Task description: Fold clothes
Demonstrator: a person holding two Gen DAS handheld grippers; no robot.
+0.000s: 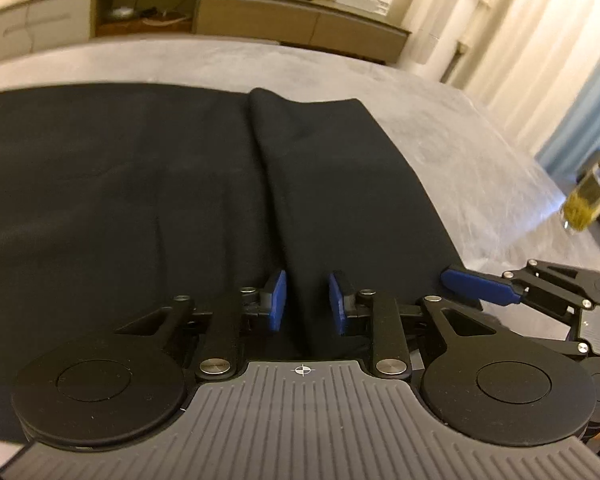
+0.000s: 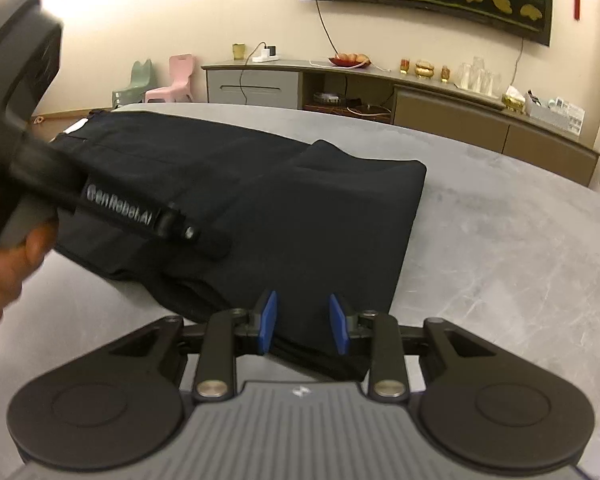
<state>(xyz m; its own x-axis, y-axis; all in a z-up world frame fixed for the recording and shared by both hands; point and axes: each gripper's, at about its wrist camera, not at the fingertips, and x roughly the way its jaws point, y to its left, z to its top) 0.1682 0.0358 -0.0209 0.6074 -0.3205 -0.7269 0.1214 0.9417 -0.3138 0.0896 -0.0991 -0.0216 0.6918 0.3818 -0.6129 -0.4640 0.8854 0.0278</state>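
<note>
Two views – white tag on trousers in right only.

Black trousers, seemingly marbled grey table

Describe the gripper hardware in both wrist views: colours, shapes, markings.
Both alike: the left gripper and right gripper have blue pads on black linkage arms with silver pivot screws, two black round discs, and a grey ribbed plate with a small white mark. The left unit's black handle reads GenRobot.AI in white. No cables or sleeves visible.
</note>
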